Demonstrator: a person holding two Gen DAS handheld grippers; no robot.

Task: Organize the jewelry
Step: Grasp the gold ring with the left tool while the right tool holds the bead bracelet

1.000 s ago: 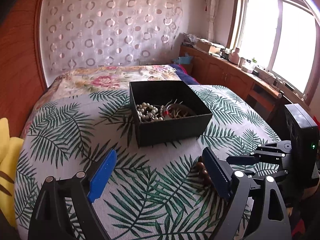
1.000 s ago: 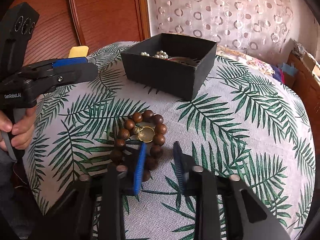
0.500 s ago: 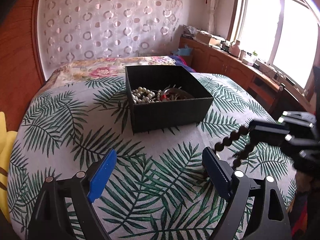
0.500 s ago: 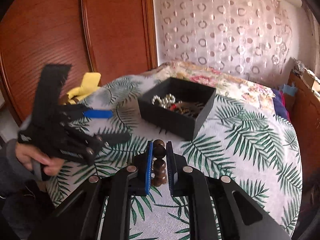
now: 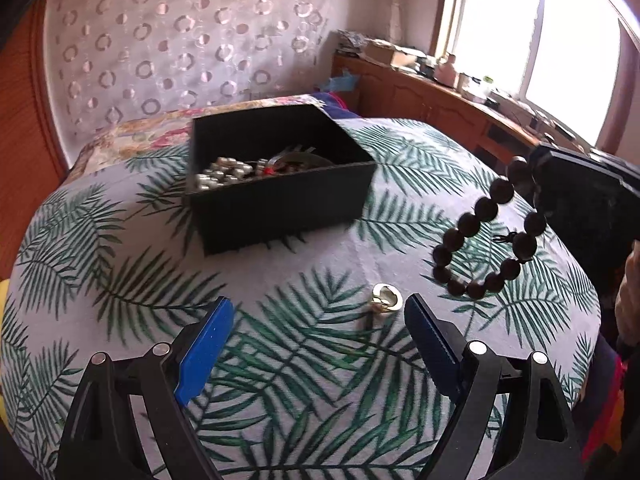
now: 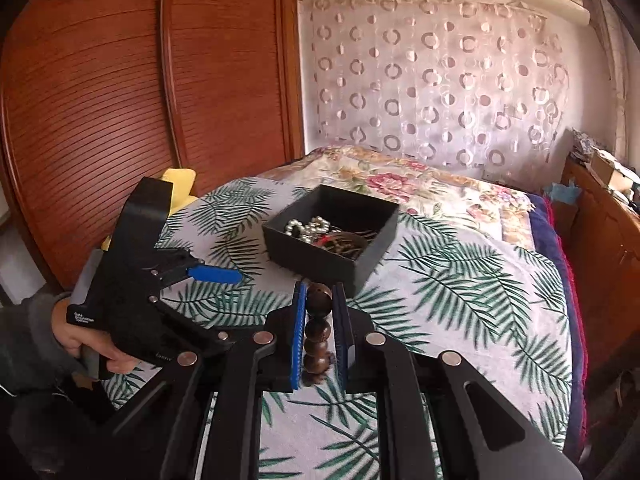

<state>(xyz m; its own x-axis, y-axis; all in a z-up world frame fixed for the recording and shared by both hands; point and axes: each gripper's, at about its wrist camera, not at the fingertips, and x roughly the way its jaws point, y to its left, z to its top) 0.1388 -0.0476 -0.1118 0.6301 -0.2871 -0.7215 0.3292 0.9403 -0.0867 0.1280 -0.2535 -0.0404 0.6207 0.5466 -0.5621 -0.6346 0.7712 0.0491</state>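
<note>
A brown wooden bead bracelet [image 5: 486, 240] hangs in the air above the leaf-print cloth, with my right gripper [image 6: 319, 298] shut on its top beads [image 6: 318, 330]. In the left wrist view the right gripper [image 5: 534, 178] comes in from the right edge. A gold ring [image 5: 386, 298] lies on the cloth just inside the right finger of my left gripper [image 5: 320, 312], which is open and touches nothing. The open black box [image 5: 280, 208] behind holds pearls [image 5: 218, 172] and other jewelry. The same box [image 6: 320, 254] sits ahead in the right wrist view.
A person's hand [image 6: 94, 346] holds the left gripper, its blue pad [image 6: 212, 274] near the cloth. A floral quilt [image 6: 420, 184] lies behind the box, a wooden wardrobe [image 6: 120, 100] stands left. A cluttered wooden cabinet [image 5: 440, 108] runs under the window.
My right gripper shut on the bead bracelet and lifted it off the cloth, leaving the gold ring lying there. The left gripper stayed open and moved down toward the ring.
</note>
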